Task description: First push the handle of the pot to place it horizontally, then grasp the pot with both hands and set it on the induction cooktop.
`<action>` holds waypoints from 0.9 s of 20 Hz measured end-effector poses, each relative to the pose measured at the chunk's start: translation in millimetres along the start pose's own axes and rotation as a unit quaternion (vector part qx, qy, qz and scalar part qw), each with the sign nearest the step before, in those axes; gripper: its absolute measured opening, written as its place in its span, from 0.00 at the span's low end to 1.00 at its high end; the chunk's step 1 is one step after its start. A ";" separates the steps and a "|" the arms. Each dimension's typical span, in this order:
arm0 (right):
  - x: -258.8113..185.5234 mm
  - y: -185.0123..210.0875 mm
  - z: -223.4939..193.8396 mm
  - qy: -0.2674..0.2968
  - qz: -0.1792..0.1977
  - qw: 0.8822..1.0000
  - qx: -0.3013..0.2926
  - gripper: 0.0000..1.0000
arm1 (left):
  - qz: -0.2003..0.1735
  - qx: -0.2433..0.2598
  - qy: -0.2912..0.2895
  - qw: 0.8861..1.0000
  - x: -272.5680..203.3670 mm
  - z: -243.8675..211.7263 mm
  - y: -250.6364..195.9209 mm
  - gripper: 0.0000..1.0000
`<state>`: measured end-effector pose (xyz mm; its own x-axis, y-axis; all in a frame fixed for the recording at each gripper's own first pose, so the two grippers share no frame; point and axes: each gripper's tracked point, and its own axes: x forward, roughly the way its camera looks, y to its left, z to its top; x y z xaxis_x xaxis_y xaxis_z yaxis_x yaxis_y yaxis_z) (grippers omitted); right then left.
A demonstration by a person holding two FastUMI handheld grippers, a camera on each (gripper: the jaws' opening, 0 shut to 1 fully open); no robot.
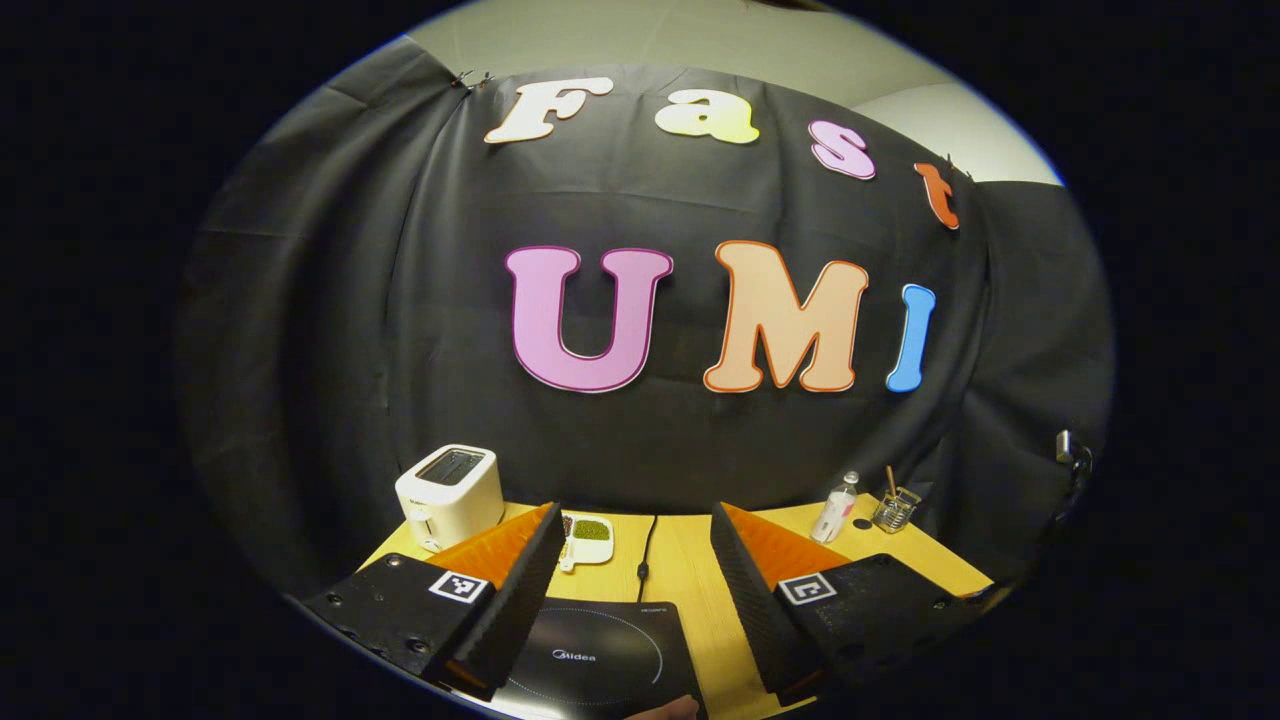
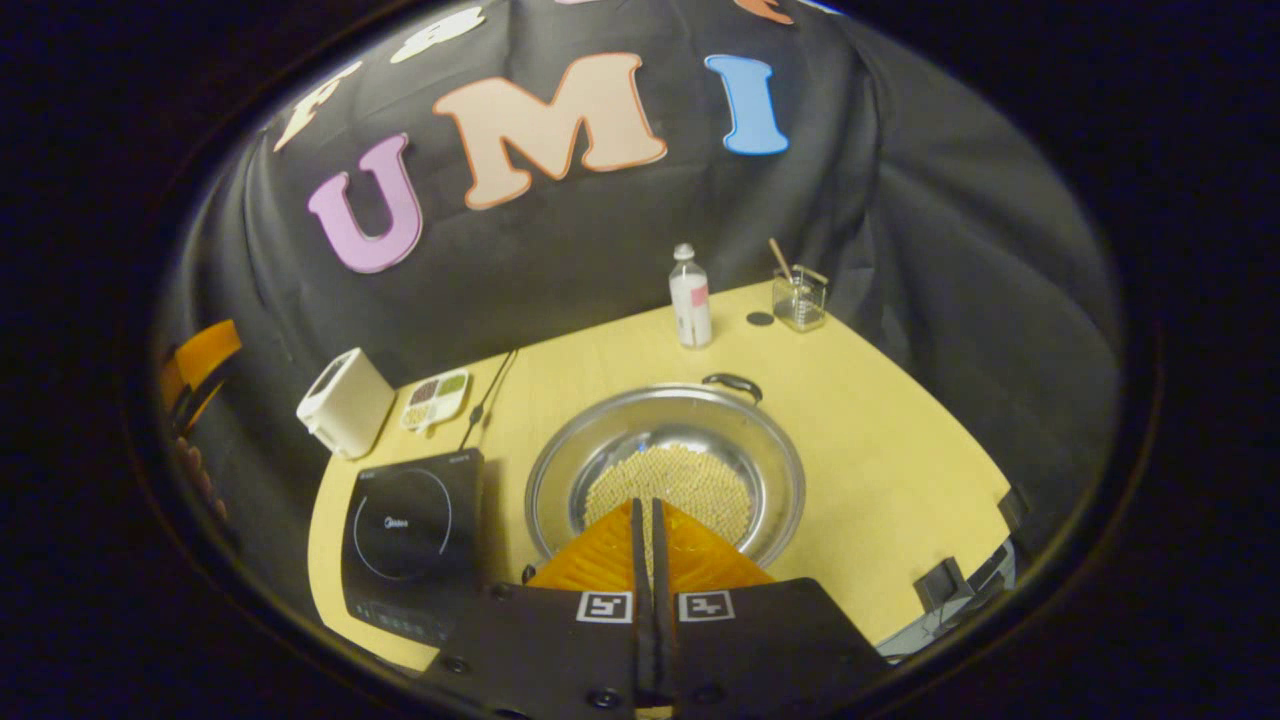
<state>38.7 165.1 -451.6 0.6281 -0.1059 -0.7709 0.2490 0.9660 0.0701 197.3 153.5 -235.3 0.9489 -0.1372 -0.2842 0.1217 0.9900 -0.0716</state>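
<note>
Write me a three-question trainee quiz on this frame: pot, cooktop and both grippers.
1. True or false: the pot already sits on the cooktop.
2. Which gripper has its fingers closed together? A) left gripper B) right gripper
3. Fill in: in the right gripper view, the pot's far handle points toward the ____ at the back of the table.

Key
1. False: the pot stands on the table beside the cooktop.
2. B: the right gripper's fingers meet above the pot, gripping nothing; the left gripper's are spread wide.
3. bottle
</note>
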 end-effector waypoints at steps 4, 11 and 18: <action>2.5 11.6 -41.7 0.047 0.006 0.999 -0.001 0.03 | 0.008 0.000 0.008 1.000 -1.6 -9.2 15.9 0.90; 18.5 17.8 -98.6 0.116 0.003 0.993 -0.016 0.03 | 0.019 0.004 0.008 1.000 -11.4 -15.6 35.7 0.90; 40.7 22.3 -133.7 0.177 -0.004 0.983 -0.047 0.00 | 0.035 0.003 0.007 0.999 -15.5 -16.2 48.6 0.90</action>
<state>-28.8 213.9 -566.0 0.3269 -0.0419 -0.9441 0.1731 0.9848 0.0162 183.8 203.3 -249.8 0.9512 -0.0684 -0.3010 0.0571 0.9973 -0.0461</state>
